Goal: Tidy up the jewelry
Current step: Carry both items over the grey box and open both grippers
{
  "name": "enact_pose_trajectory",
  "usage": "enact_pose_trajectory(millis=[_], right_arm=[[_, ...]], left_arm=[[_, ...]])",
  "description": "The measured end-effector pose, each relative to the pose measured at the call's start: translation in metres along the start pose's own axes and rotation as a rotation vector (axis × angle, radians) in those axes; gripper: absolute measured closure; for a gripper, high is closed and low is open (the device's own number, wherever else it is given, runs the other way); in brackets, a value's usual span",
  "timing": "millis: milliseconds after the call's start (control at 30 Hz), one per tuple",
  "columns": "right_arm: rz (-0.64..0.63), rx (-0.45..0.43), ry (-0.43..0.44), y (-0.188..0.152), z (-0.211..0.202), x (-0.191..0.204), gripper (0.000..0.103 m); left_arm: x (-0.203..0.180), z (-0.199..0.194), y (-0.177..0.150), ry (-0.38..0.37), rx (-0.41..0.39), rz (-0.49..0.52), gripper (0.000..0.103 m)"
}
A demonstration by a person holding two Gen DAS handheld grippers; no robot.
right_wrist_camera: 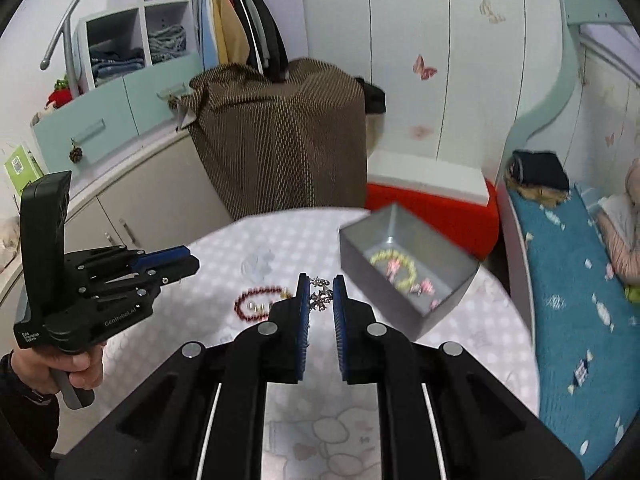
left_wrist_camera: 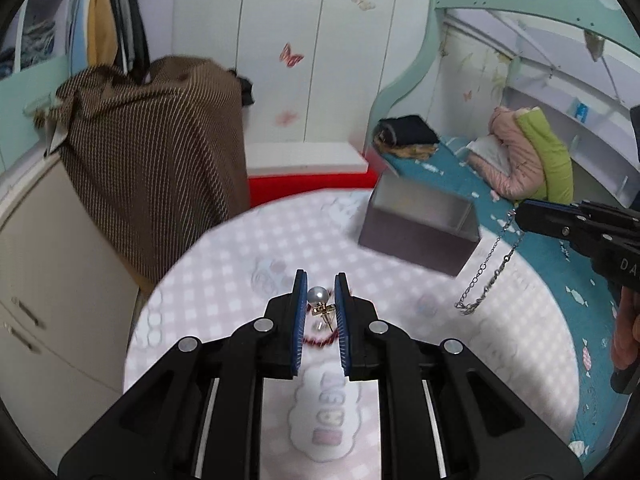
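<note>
My left gripper (left_wrist_camera: 321, 294) is shut on a pearl stud earring (left_wrist_camera: 317, 296) with a gold post, held above the round table (left_wrist_camera: 224, 264). A dark red bead bracelet (right_wrist_camera: 256, 304) lies on the table below it, with small gold pieces inside its loop. My right gripper (right_wrist_camera: 321, 292) is shut on a silver chain (left_wrist_camera: 486, 272), which hangs down from its tips above the table. It also shows in the left wrist view (left_wrist_camera: 520, 216). A grey open box (right_wrist_camera: 436, 280) at the table's far right holds a yellow-green bead bracelet (right_wrist_camera: 394, 270) and small pink pieces.
A brown striped cloth (right_wrist_camera: 280, 136) covers something behind the table. Cream cabinets (right_wrist_camera: 132, 200) stand at the left. A bed with a blue patterned cover (right_wrist_camera: 580, 300) runs along the right. A red and white stool (right_wrist_camera: 432, 196) is behind the box.
</note>
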State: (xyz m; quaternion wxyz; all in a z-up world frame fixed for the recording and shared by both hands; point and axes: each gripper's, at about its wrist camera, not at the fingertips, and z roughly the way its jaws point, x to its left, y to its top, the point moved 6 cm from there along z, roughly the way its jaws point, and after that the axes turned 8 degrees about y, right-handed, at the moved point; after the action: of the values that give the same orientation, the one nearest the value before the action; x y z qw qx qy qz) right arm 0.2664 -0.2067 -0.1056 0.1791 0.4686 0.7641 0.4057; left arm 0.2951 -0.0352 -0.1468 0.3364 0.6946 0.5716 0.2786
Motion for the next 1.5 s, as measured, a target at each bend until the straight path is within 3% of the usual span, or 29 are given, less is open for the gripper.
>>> enact_pose_trajectory(millis=[267, 433, 600, 900, 1200, 1233, 1267, 1300, 1333, 1367, 1433, 1500], right_arm=[[-0.060, -0.099, -0.057, 0.056, -0.027, -0.012, 0.093], [-0.047, -0.112, -0.076, 0.079, -0.026, -0.034, 0.093], [-0.010, -0.082, -0.094, 0.084, -0.011, -0.063, 0.093], [0.076, -0.018, -0.098, 0.069, 0.017, -0.096, 0.093], [0.129, 0.053, -0.097, 0.051, 0.040, -0.110, 0.092], [0.136, 0.058, -0.099, 0.050, 0.041, -0.110, 0.092], [0.144, 0.062, -0.102, 0.048, 0.041, -0.112, 0.091], [0.150, 0.065, -0.105, 0.047, 0.041, -0.113, 0.086], [0.156, 0.066, -0.108, 0.046, 0.041, -0.114, 0.074], [0.165, 0.059, -0.116, 0.045, 0.038, -0.115, 0.067], [0.185, 0.046, -0.127, 0.045, 0.034, -0.120, 0.024], [0.194, 0.023, -0.144, 0.044, 0.027, -0.122, 0.016]], left_arm=[[-0.030, -0.012, 0.070, -0.071, -0.107, 0.039, 0.089], [-0.054, 0.006, 0.110, -0.134, -0.110, 0.059, 0.089], [-0.077, 0.038, 0.137, -0.183, -0.062, 0.072, 0.089], [-0.106, 0.107, 0.139, -0.220, 0.072, 0.083, 0.089], [-0.114, 0.141, 0.124, -0.235, 0.159, 0.083, 0.088], [-0.113, 0.144, 0.123, -0.231, 0.170, 0.078, 0.082], [-0.112, 0.146, 0.122, -0.229, 0.178, 0.071, 0.065], [-0.109, 0.145, 0.122, -0.220, 0.177, 0.060, 0.050], [-0.106, 0.144, 0.122, -0.208, 0.167, 0.051, 0.022], [-0.101, 0.142, 0.123, -0.176, 0.148, 0.041, 0.013], [-0.092, 0.138, 0.125, -0.158, 0.129, 0.019, 0.010], [-0.084, 0.135, 0.126, -0.143, 0.129, -0.001, 0.009]])
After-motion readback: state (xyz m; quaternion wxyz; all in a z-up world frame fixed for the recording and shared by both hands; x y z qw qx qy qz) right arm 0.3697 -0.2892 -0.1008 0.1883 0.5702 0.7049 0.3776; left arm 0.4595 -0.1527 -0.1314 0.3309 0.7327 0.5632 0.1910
